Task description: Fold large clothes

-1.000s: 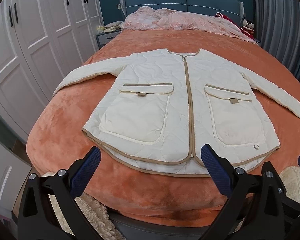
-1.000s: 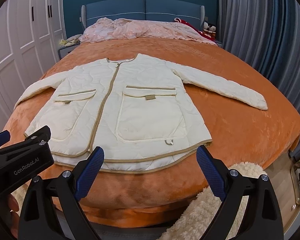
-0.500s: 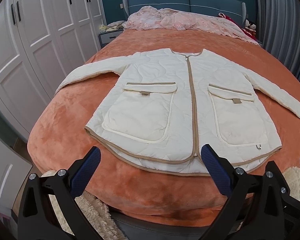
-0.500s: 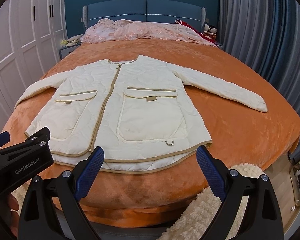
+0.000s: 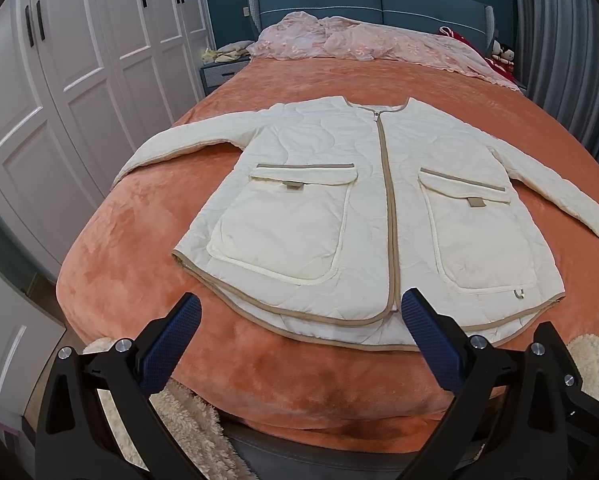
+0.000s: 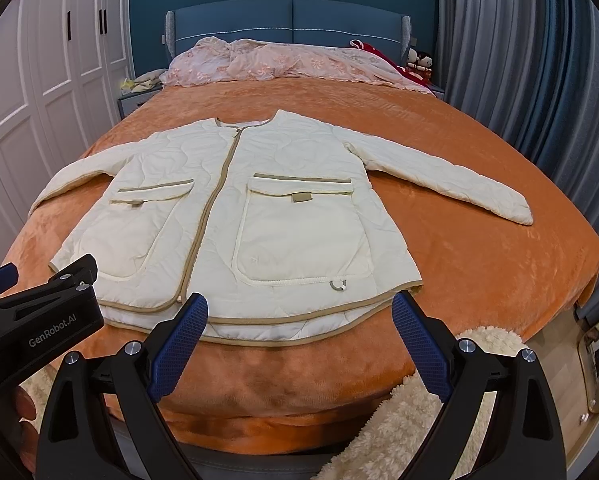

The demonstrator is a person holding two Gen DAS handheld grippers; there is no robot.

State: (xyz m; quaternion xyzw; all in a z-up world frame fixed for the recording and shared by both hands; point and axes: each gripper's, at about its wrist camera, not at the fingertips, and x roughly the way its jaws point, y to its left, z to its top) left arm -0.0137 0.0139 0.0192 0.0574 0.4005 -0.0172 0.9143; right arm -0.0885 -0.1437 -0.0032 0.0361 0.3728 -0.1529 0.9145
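Orange plush covers the bed (image 5: 139, 264) that fills both of my views, with a blue headboard (image 6: 291, 20) at the far end and a rumpled pink cover (image 6: 291, 62) heaped below it. White wardrobe doors (image 5: 79, 80) line the left side of the room and grey-blue curtains (image 6: 519, 60) hang on the right.

On the bed lies the jacket (image 5: 363, 208), cream and quilted, face up and zipped along a tan-trimmed front. Both sleeves are spread out sideways, and its two big patch pockets face me. Its curved hem sits near the foot edge of the bed, closest to my grippers.

My left gripper (image 5: 299, 344) hovers just short of the hem, its blue-padded fingers (image 5: 171, 344) spread wide with nothing between them. From this camera the right-hand finger overlaps the bottom of the zip, but I cannot tell whether it touches the fabric.

My right gripper (image 6: 299, 340) is likewise spread wide and empty, framing the hem on the jacket's right half. In its view the left gripper's black body shows at the lower left, over the hem's left corner, with a bit of hand (image 6: 23, 404) beneath it.

A fluffy cream rug (image 6: 399, 420) lies on the floor below the foot of the bed.
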